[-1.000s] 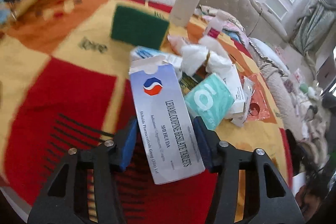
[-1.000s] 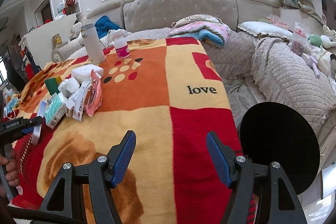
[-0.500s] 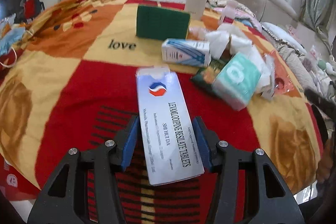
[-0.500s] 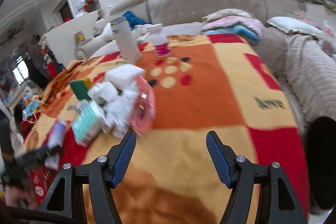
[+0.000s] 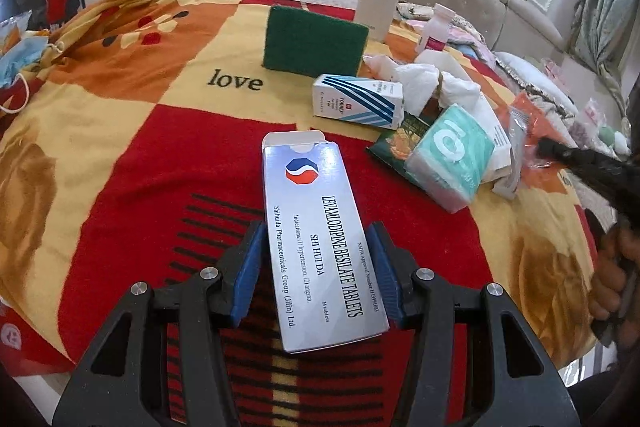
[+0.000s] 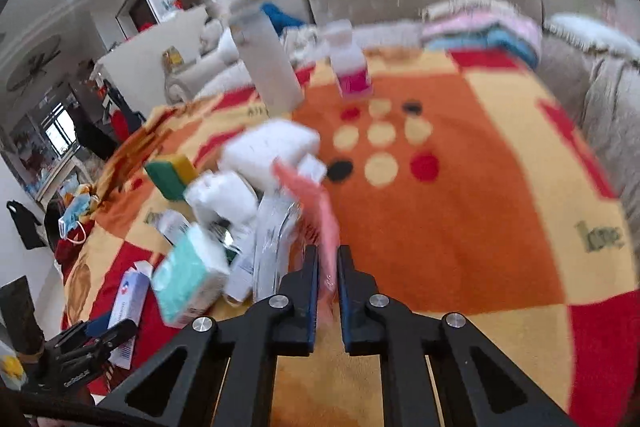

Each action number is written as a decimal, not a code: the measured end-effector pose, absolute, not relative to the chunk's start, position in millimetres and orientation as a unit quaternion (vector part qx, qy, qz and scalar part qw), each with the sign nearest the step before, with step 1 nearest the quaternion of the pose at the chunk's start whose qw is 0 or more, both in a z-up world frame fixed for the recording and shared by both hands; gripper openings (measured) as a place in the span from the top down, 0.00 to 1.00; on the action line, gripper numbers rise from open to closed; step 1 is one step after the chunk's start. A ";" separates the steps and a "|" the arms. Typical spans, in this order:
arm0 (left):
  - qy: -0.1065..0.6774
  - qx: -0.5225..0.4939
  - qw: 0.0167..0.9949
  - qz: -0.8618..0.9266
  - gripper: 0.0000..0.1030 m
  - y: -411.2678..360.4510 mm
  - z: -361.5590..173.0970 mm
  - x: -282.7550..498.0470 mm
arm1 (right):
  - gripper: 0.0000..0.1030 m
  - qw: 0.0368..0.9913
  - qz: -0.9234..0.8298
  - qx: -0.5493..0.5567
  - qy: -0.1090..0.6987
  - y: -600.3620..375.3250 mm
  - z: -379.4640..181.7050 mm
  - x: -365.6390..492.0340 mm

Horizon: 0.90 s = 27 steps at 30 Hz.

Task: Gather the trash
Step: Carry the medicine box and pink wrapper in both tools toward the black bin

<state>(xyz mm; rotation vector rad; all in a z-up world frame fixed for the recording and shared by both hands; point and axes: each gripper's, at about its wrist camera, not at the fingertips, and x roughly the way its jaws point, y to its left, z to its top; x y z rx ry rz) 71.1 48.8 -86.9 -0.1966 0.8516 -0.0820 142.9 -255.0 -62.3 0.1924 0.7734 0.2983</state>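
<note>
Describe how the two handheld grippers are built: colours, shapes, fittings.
Both the left gripper and the right gripper have matte black frames with triangular cut-outs, silver round screw heads at the joints, and two fingers faced with blue pads. No cables or sleeves show.

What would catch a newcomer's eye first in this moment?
The long white tablet box clamped in the left gripper, held over the red and yellow blanket. Beyond it sits a heap of litter: a teal tissue pack, a striped carton, crumpled tissue. The right gripper has just closed on a pink wrapper at the heap's edge.
</note>
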 end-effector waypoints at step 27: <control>0.376 -0.053 0.920 -0.096 0.51 -24.7 -31.0 37.9 | 0.93 0.934 0.131 0.168 0.288 -363.2 -36.3 23.0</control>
